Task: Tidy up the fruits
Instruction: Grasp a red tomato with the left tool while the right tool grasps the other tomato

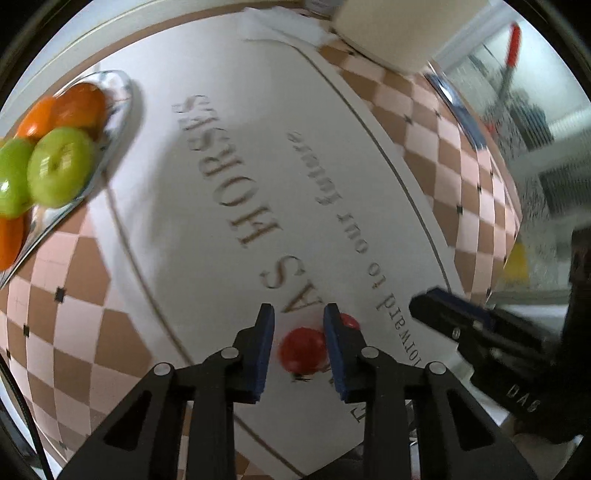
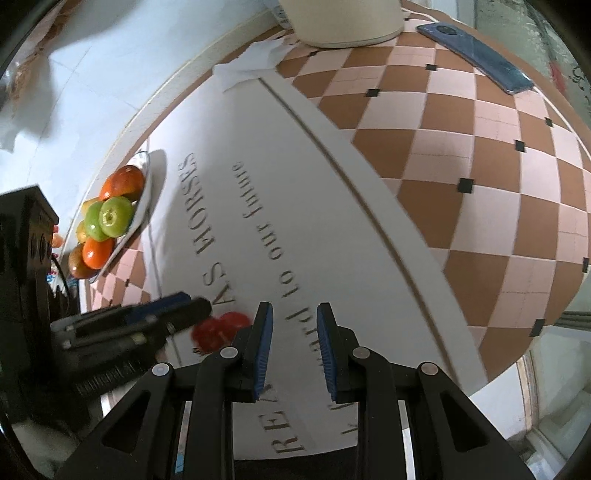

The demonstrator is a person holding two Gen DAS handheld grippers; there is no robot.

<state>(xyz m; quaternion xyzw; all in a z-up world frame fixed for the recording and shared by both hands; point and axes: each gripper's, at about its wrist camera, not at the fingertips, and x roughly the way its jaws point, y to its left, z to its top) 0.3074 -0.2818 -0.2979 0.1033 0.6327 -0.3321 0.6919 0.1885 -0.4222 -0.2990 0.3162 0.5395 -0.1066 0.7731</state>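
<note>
Across the table (image 2: 461, 155), with its checkered brown-and-pink cover, lies a large white printed sheet (image 1: 229, 206) carrying grey lettering, and most of the things sit on or beside it. Toward the far edge stands a cream round container (image 2: 343, 22), only its base in view, with a crumpled white paper (image 2: 251, 66) just beside it and a blue phone (image 2: 476, 55) lying flat well off to its right. At the left edge of the sheet rests a glass fruit dish (image 1: 118, 110), its rim overlapping the sheet; it holds several oranges (image 1: 79, 105) and green apples (image 1: 61, 171) piled touching one another, and the right wrist view shows a yellowish fruit behind them that cannot be identified. Well apart from the dish, on the near part of the sheet, lie two small red round fruits (image 1: 303, 350), probably tomatoes, close together, the farther one partly hidden. The left gripper (image 1: 300, 350) is tilted down over them with its jaws apart, the nearer red fruit lying between the blue pads (image 1: 264, 350) close to the right one; whether it touches cannot be told. The right gripper (image 2: 295, 350) hangs just to the right of the red fruits, its jaws also apart with nothing between them, only printed sheet beneath.
</note>
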